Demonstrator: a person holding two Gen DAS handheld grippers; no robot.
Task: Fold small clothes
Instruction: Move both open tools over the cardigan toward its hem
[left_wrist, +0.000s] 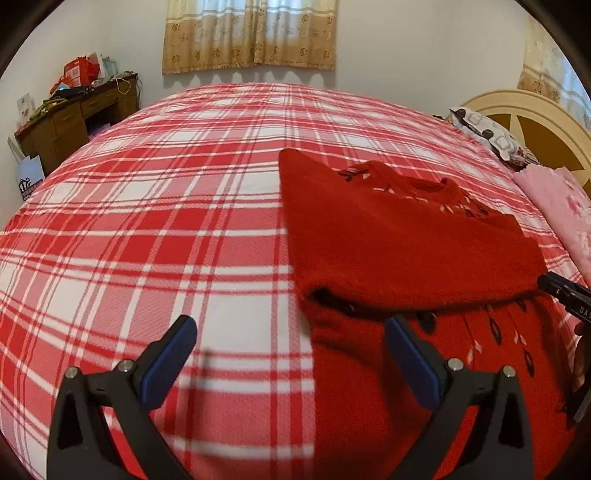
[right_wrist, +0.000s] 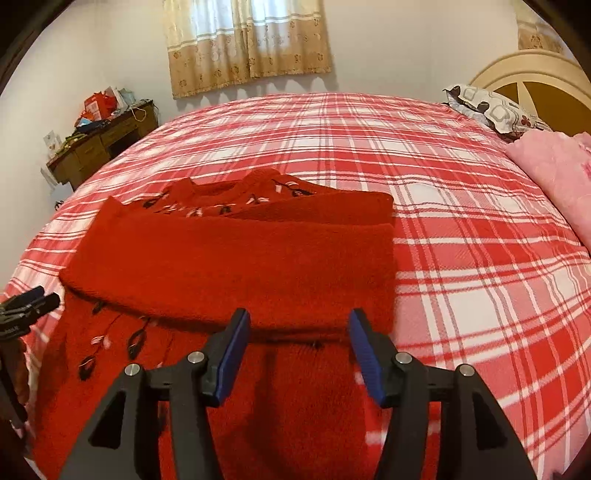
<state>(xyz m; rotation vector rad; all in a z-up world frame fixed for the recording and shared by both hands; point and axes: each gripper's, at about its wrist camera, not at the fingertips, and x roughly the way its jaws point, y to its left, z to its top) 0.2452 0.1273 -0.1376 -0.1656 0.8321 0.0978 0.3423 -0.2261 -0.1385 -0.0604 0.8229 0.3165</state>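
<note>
Red sweater (right_wrist: 236, 266) flat on plaid bedspread (right_wrist: 461, 258), partly folded with a plain red layer lying across the embroidered front, collar at far end. Left gripper (left_wrist: 291, 332) spread wide, holding nothing, poised over bedspread (left_wrist: 166, 221) at sweater's (left_wrist: 406, 236) left edge with one finger over the knit; right gripper (right_wrist: 299, 332) also open and empty, directly above the near fold edge. Around: pink blanket (right_wrist: 554, 173) and patterned pillow (right_wrist: 487, 107) far right by cream headboard (right_wrist: 532, 70), cluttered wooden desk (right_wrist: 99, 144) far left, beige curtain (right_wrist: 251, 40) on far wall; nothing lying between either gripper and the sweater.
</note>
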